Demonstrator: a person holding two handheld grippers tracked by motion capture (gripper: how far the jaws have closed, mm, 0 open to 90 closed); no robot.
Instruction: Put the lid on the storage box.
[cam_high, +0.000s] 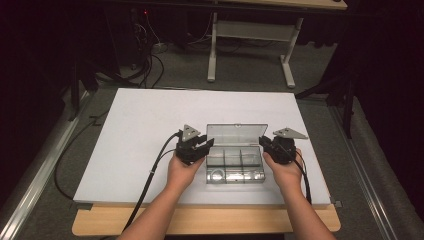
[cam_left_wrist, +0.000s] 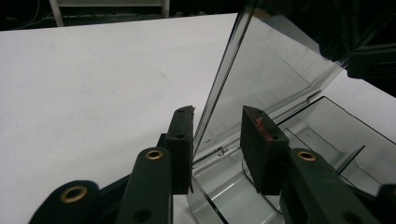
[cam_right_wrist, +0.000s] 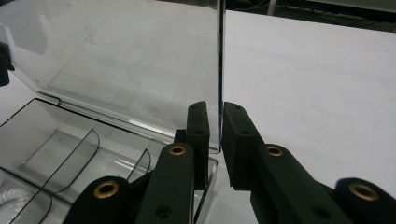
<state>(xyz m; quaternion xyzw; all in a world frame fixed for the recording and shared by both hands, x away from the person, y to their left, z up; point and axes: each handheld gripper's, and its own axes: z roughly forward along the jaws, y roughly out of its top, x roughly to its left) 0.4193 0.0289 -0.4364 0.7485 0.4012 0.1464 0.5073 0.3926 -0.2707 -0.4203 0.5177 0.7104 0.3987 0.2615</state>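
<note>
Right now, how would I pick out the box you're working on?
On the white table board, look between the two grippers. The clear plastic compartment box sits there, its lid raised upright at the back. It alone is transparent, with dividers inside.

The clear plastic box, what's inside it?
The clear plastic box has thin dividers and something small and whitish in its front left compartment. The other compartments look empty. The raised lid covers nothing inside.

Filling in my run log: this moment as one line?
box lid: upright | left hand-held gripper: open astride lid edge | right hand-held gripper: narrowly astride lid edge
</note>
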